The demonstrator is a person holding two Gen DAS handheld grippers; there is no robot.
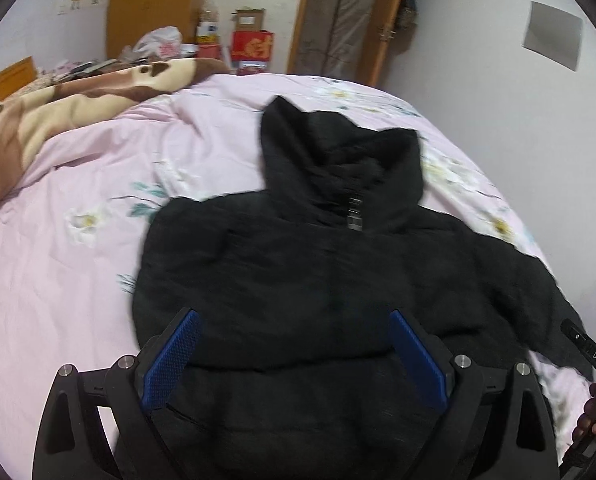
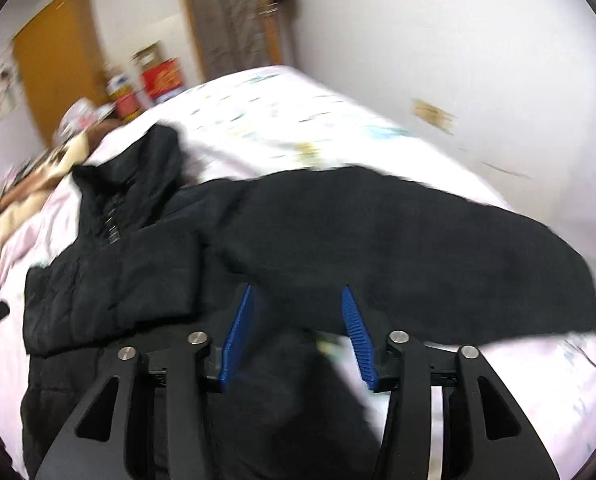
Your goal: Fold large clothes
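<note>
A large black hooded padded jacket (image 1: 317, 272) lies front up on the pink floral bed sheet (image 1: 78, 280), hood (image 1: 337, 160) pointing away. Its left side looks folded in over the body. My left gripper (image 1: 294, 320) is open, hovering over the jacket's lower middle, holding nothing. In the right wrist view the jacket (image 2: 138, 272) lies to the left and its right sleeve (image 2: 417, 248) stretches out across the bed to the right. My right gripper (image 2: 296, 296) is open just above the sleeve near the armpit, blue pads apart, empty. This view is motion-blurred.
A brown and cream blanket (image 1: 58, 108) is bunched at the bed's far left. Boxes and bags (image 1: 250, 40) stand behind the bed by a wooden wardrobe (image 1: 150, 4) and door (image 1: 349, 16). A white wall (image 2: 457, 60) runs along the bed's right side.
</note>
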